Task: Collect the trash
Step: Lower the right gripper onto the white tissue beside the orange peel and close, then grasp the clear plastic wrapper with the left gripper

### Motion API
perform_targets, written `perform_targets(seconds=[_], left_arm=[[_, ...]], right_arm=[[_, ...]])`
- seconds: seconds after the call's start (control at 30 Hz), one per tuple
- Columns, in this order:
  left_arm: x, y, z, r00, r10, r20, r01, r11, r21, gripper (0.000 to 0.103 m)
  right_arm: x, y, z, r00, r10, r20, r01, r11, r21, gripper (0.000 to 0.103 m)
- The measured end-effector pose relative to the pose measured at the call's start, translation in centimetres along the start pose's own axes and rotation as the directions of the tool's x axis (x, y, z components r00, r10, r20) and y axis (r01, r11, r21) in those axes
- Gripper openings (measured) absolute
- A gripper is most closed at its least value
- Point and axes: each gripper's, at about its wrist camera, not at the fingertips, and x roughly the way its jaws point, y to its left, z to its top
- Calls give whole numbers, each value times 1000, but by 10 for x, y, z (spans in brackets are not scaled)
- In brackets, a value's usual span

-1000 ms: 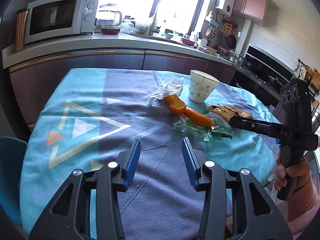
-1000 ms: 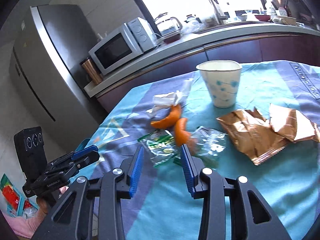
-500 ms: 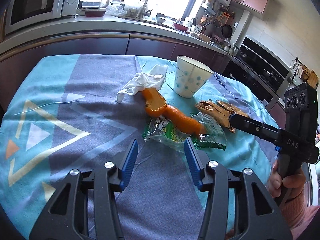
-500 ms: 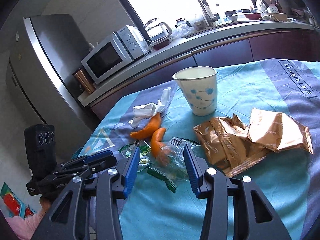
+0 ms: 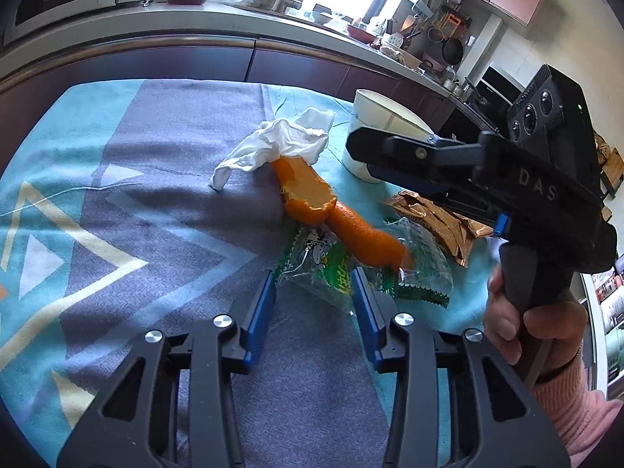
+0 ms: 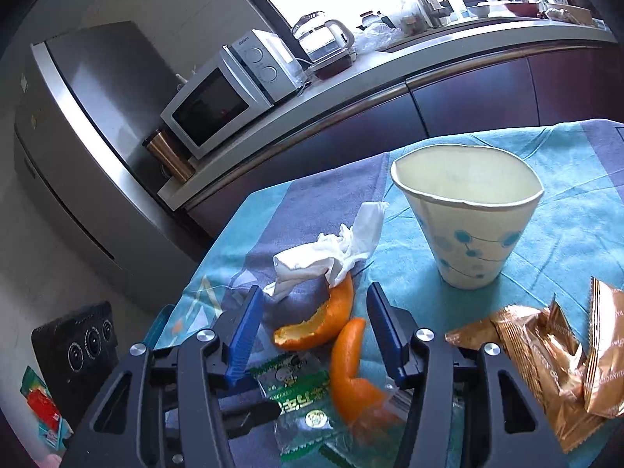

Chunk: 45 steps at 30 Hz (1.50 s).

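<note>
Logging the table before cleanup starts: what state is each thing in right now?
Paper cup: upright, looks empty.
Tissue: crumpled, resting on one peel.
Orange peels: two loose pieces on the cloth.
Green wrapper: torn open, under a peel.
Gold wrappers: crumpled, beside the cup.
Left claw: closing around the green wrapper's edge.
Right claw: opening over the peels, holding nothing.

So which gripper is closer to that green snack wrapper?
Left. The left gripper, closing, straddles the green wrapper's edge; the right gripper, opening, hangs over the orange peels beyond.
</note>
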Motion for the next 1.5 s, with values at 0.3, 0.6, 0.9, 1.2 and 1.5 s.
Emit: perform_targets(seconds=[0.3,0.6,0.9,1.2,1.5], left_arm=[[-8,2,1,1000,-18,17,18,1000,-8,24],[-31,2,-9,998,-36,58,37,999,-3,16],[-60,13,-17,993,-42,112,44,999,-18,13],[-97,28,-29,985,-24,171,32,999,-44,13],[-143,47,-43,971,15,237,2,997,-72,13]], right_arm=[[30,1,12,998,-50,-32,51,998,23,54],[39,-2,13,997,-69,-38,70,997,34,8],[22,14,16,999,-33,25,33,999,-12,3],[8,35,16,998,33,51,-30,998,-51,3],[-6,66,6,993,111,49,-106,989,-104,3]])
